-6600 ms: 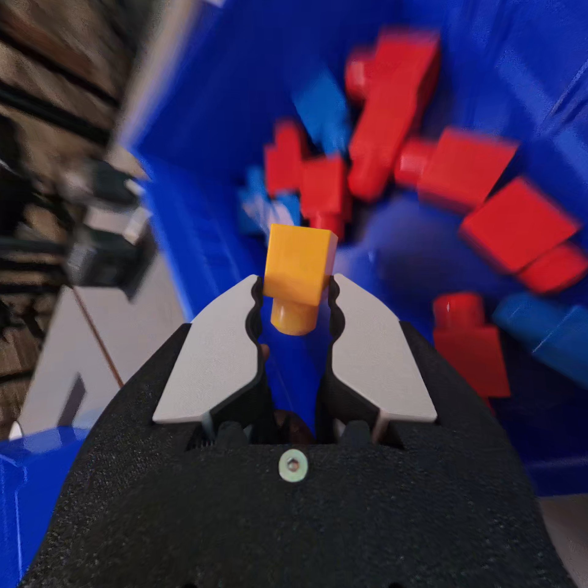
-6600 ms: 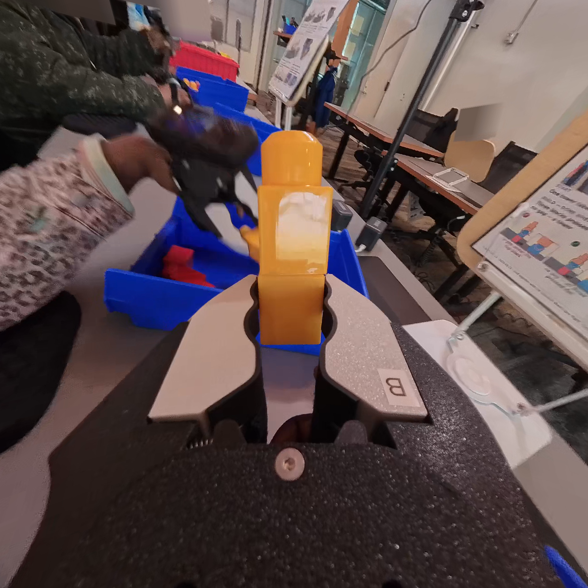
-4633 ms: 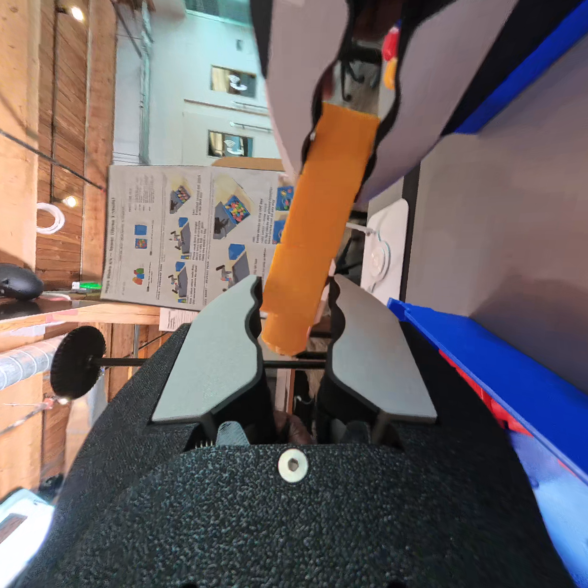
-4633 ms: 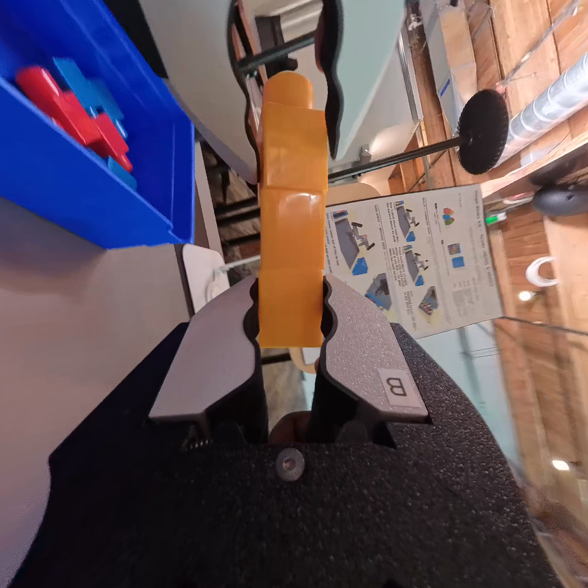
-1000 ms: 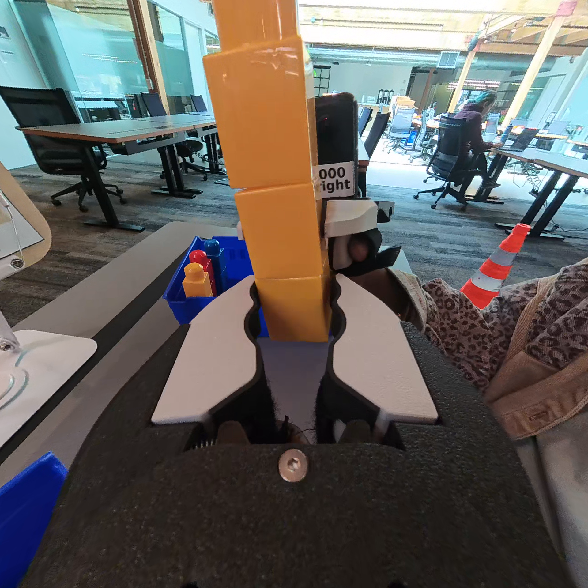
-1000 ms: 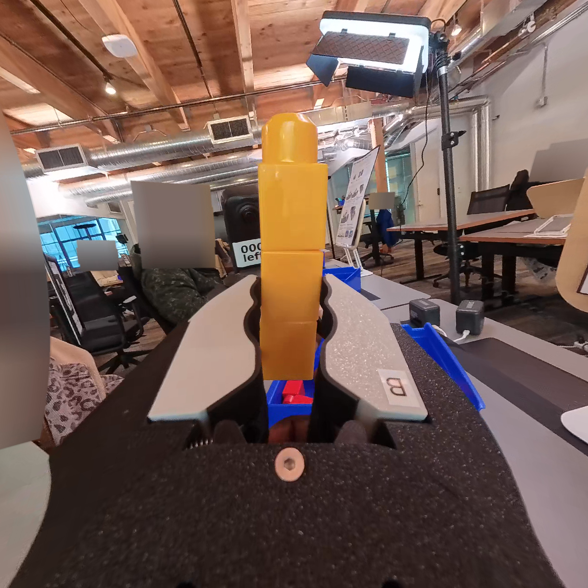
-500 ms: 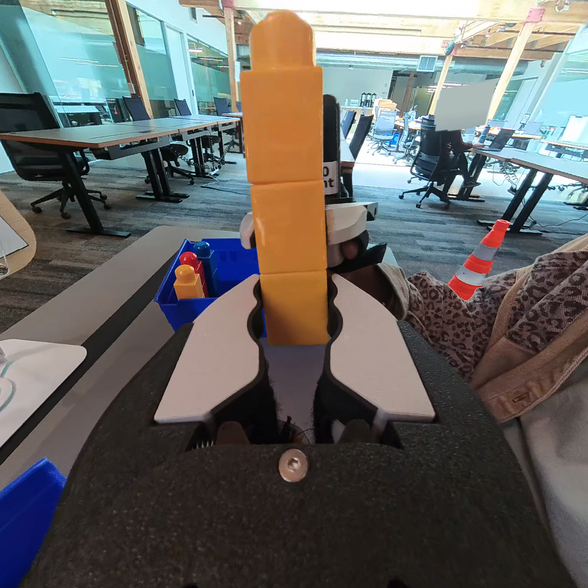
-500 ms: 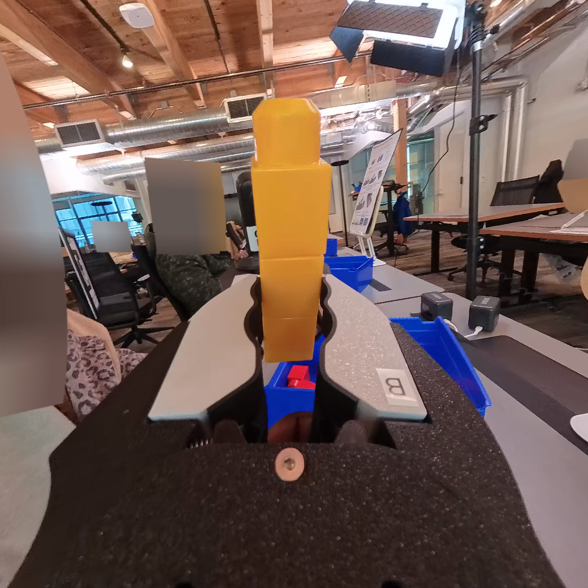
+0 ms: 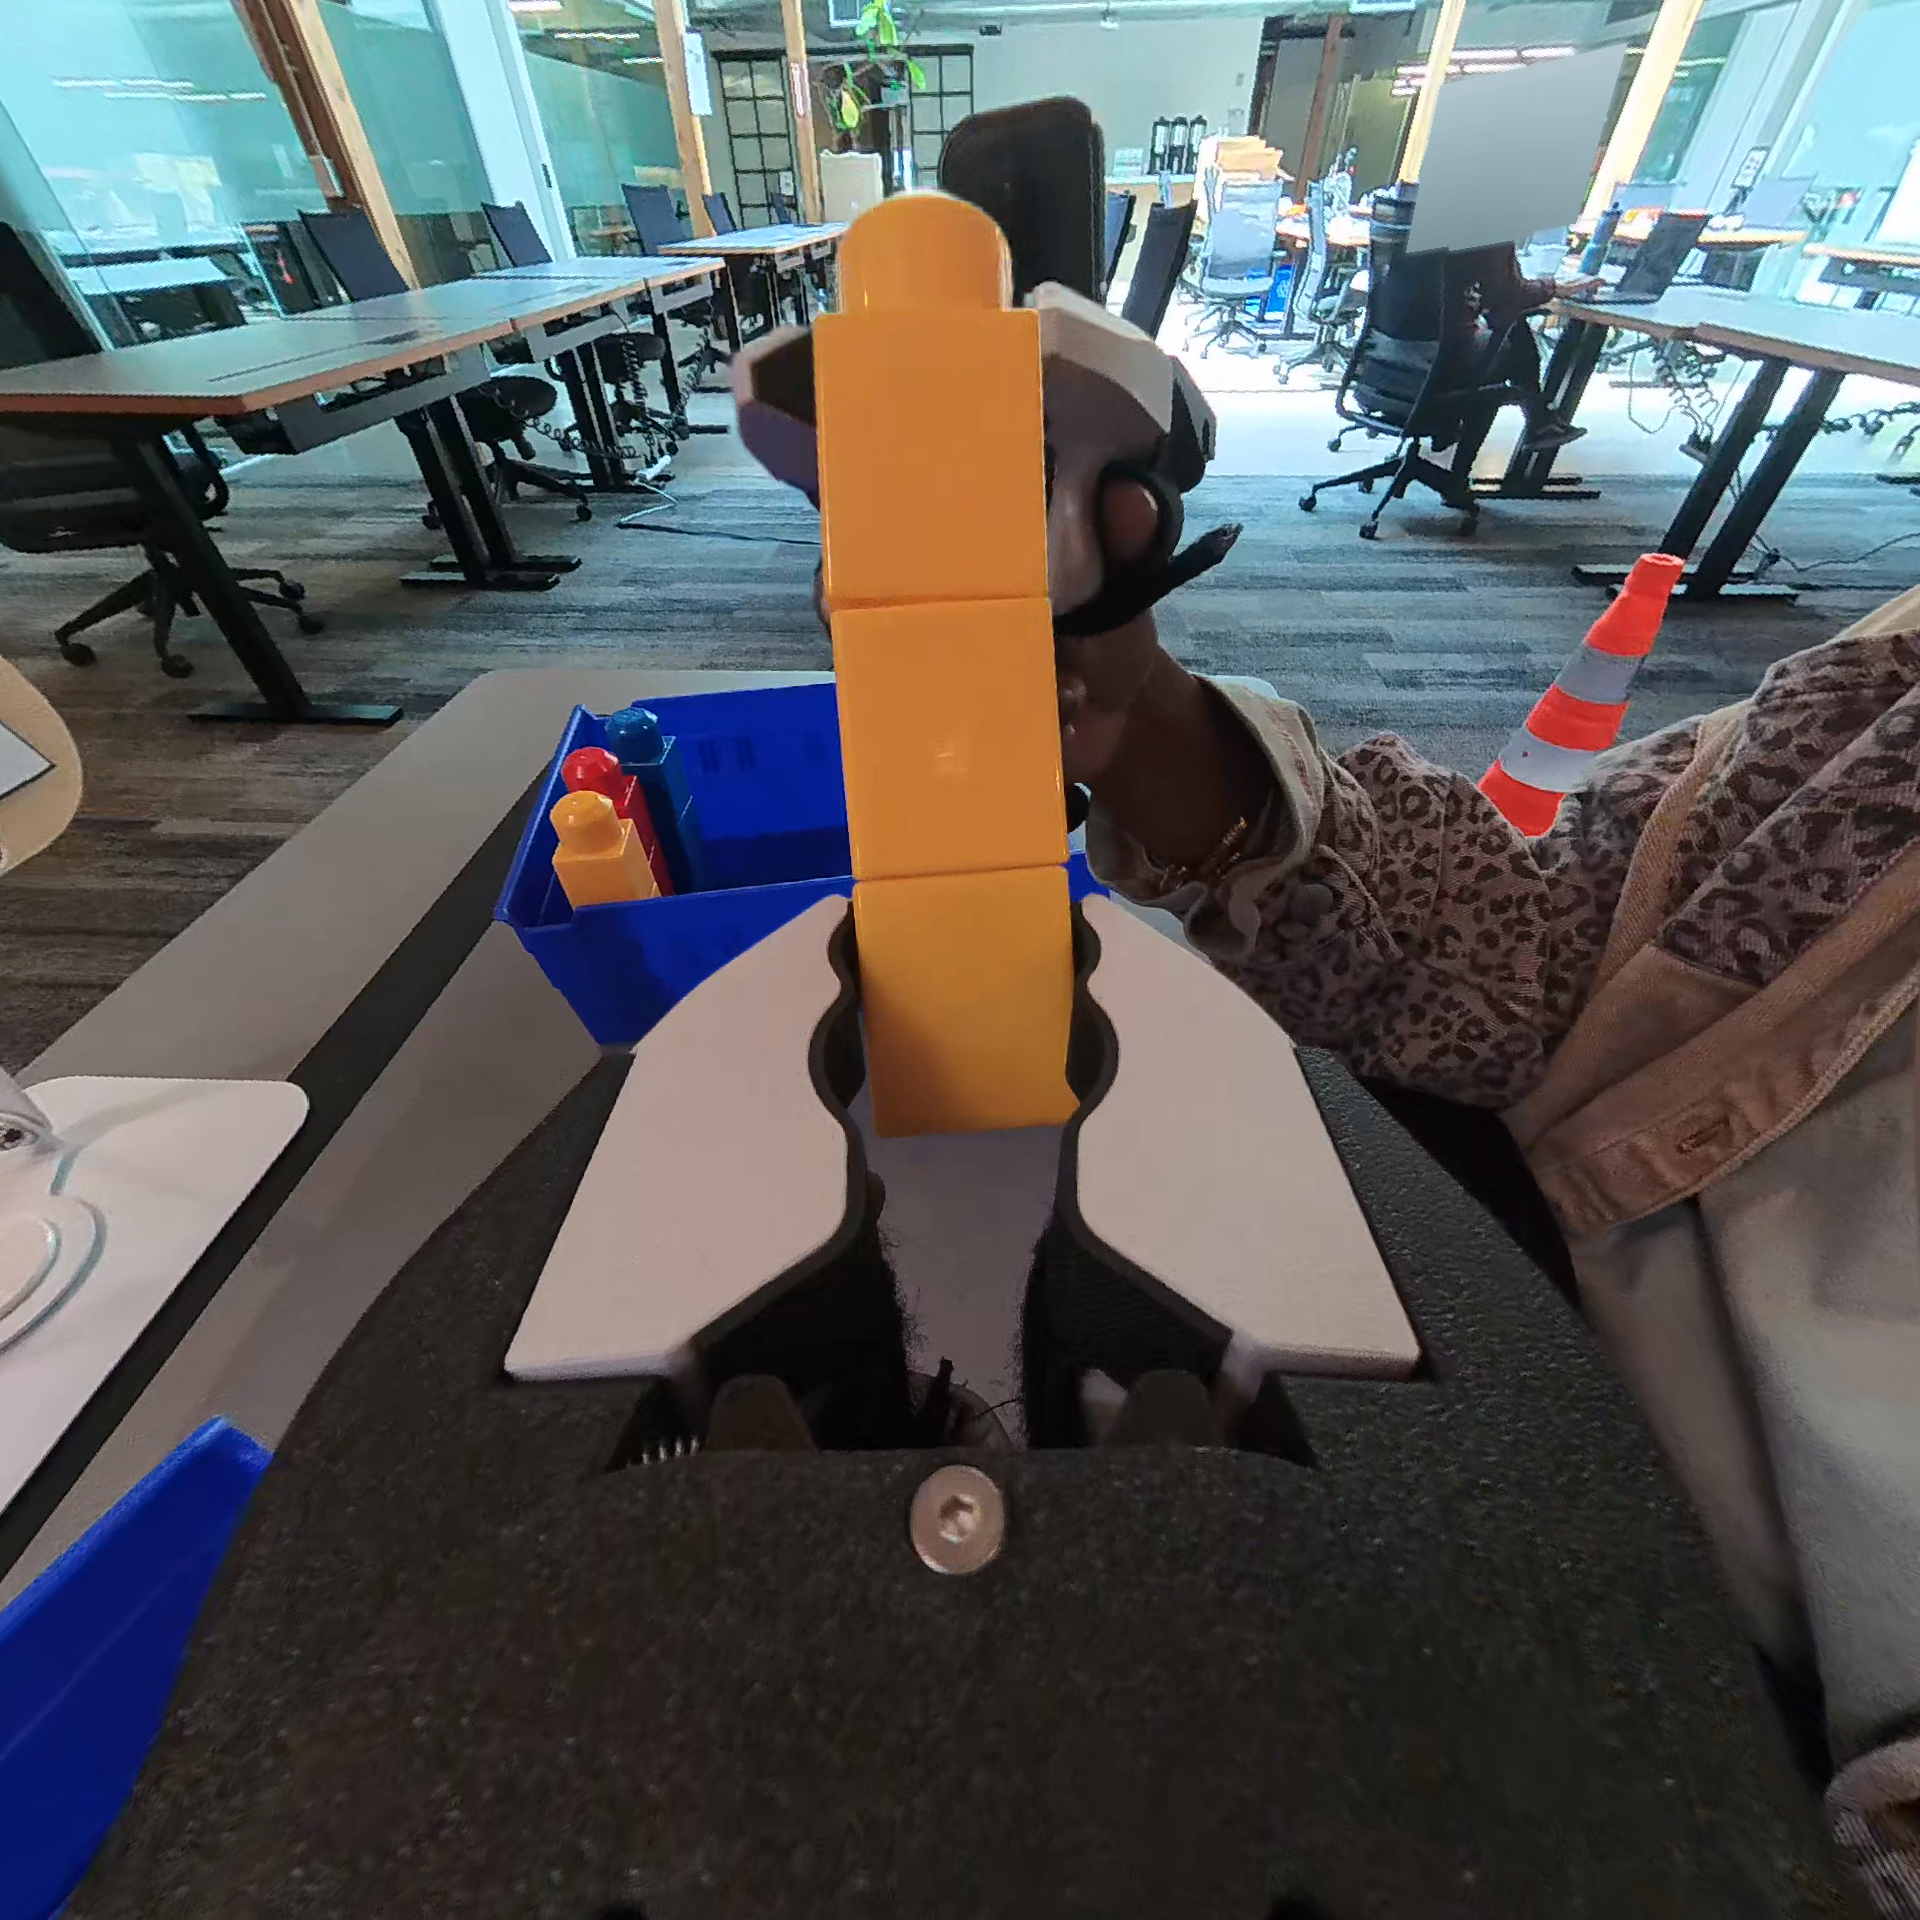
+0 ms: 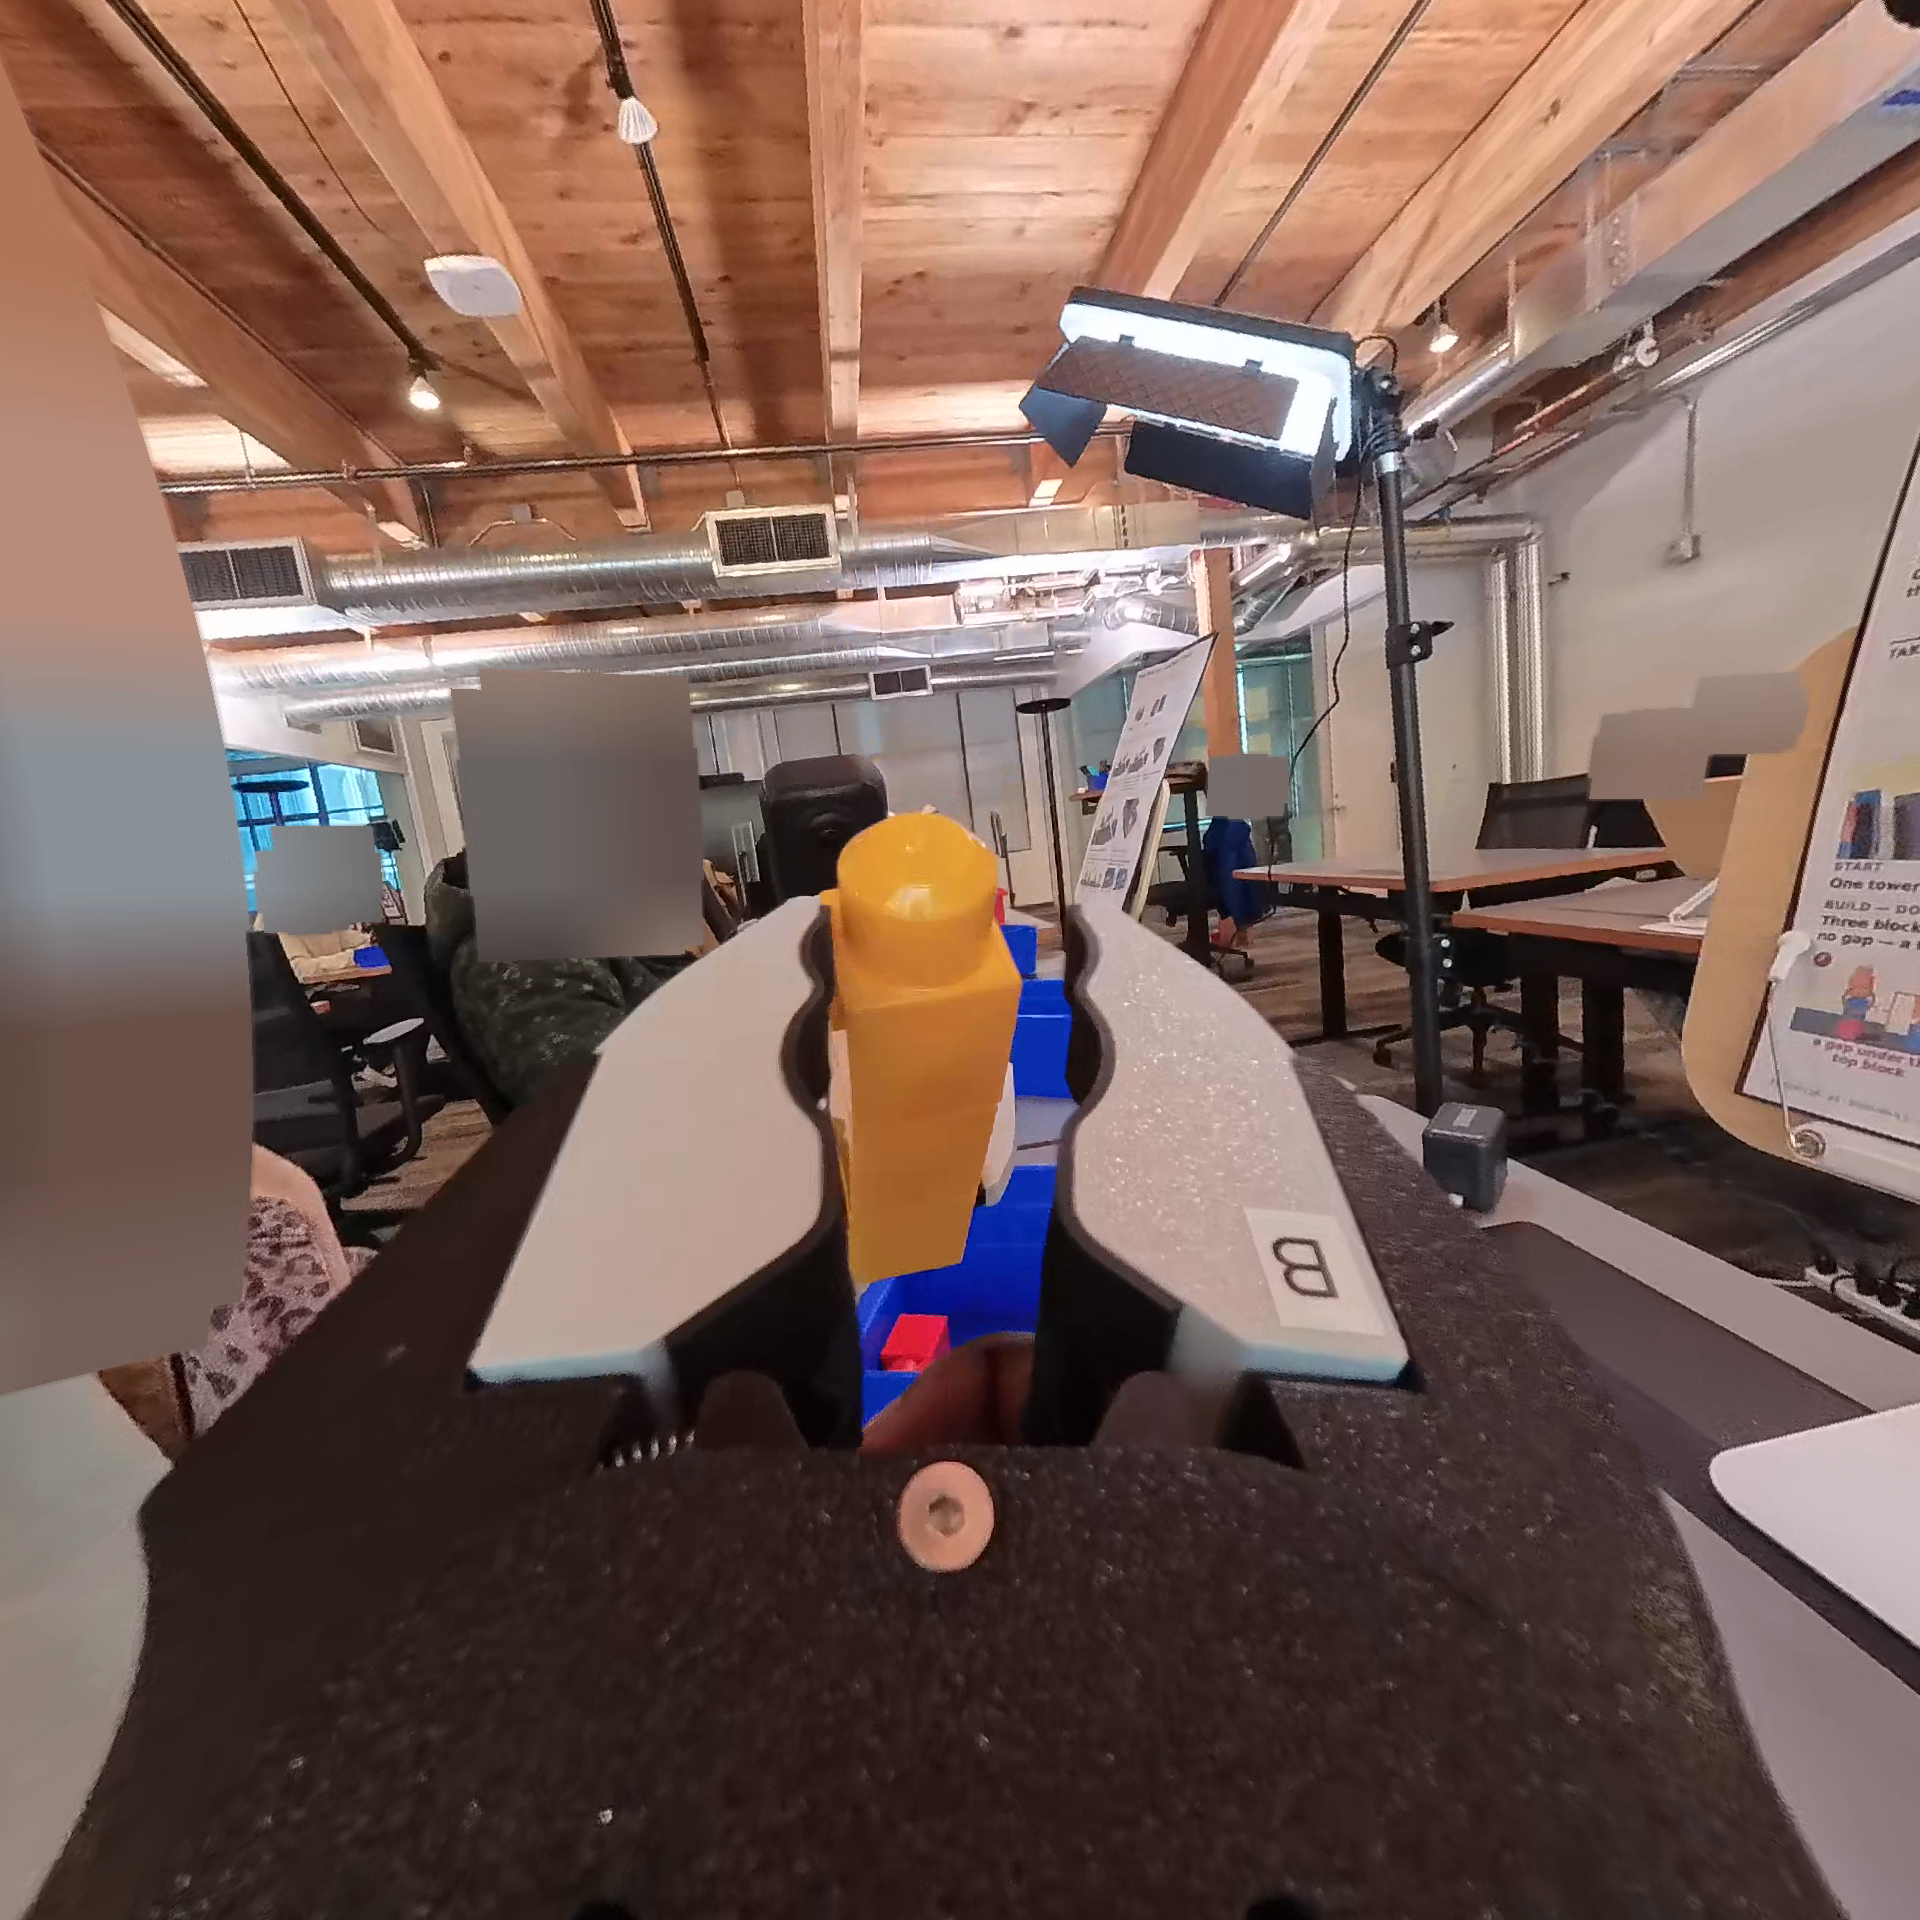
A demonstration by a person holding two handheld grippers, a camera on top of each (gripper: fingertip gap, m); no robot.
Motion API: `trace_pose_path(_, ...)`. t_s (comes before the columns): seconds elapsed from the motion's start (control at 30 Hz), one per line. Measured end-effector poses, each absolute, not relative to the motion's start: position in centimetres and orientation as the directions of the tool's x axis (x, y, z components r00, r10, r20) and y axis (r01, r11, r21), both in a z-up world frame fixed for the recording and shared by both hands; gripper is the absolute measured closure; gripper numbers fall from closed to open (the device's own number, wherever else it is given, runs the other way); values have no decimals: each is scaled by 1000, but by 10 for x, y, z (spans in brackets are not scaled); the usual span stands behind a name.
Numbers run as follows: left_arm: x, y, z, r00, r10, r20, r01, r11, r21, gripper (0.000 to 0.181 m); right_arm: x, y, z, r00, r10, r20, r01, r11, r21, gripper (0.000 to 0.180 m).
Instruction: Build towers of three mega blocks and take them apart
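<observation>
A tower of three yellow mega blocks [image 9: 940,665] stands upright in the air. My left gripper [image 9: 961,935] is shut on its bottom block. My right gripper [image 9: 1101,416] shows behind the top block, with a finger on each side of it. In the right wrist view I look down along the tower [image 10: 920,1060] from its stud. My right gripper [image 10: 940,914] is open around the top block, with a clear gap on the right side. A white left-gripper finger [image 10: 1000,1127] shows behind the tower.
A blue bin [image 9: 665,956] on the grey table holds yellow [image 9: 597,857], red and blue towers. Another blue bin [image 10: 997,1236] below holds a red block [image 10: 914,1340]. A leopard-print sleeve [image 9: 1455,883] is on the right. A white sign base [image 9: 135,1174] lies on the left. The tips of one gripper are about 9 cm away from the tips of the other.
My right gripper let go of the tower's lower blocks, opened, and rose to straddle the top block. My left gripper still holds the bottom block, and the tower has moved little.
</observation>
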State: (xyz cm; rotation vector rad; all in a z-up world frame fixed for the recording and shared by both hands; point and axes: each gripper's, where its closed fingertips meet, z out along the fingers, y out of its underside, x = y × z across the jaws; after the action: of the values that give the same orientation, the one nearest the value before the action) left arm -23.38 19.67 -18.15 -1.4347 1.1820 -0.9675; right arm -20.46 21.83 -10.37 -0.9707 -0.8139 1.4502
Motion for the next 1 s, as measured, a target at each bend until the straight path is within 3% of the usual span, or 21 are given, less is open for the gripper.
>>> trace_pose_path(0.03, -234, 199, -182, 214, -977, -9, -183, -31, -983, 145, -205, 215, -104, -22, 995, -102, -414, -101, -905, 151)
trace_pose_path(0.17, -234, 199, -179, 218, -976, -15, -167, -22, -986, 145, -202, 213, -100, 11, 997, -80, -402, -69, -913, 153)
trace_pose_path(0.33, -263, 226, -161, 471, -877, -97, -147, 30, -989, 113, -171, 236, -90, 268, 962, -51, -387, 59, -920, 153)
trace_pose_path(0.43, -309, 252, -143, 714, -689, -127, -124, 54, -991, 113, -132, 268, -96, 532, 846, -24, -298, 160, -941, 153)
trace_pose_path(0.57, -362, 260, -130, 854, -505, -121, -92, 82, -992, 116, -75, 313, -123, 789, 615, -10, -145, 170, -975, 153)
trace_pose_path(0.83, -398, 253, -116, 901, -427, -78, -12, 154, -988, 125, 2, 358, -180, 951, 305, 52, 36, 56, -998, 153)
trace_pose_path(1.0, -402, 255, -118, 912, -397, -107, -49, 154, -987, 126, 30, 377, -214, 979, 197, 50, 50, 0, -999, 153)
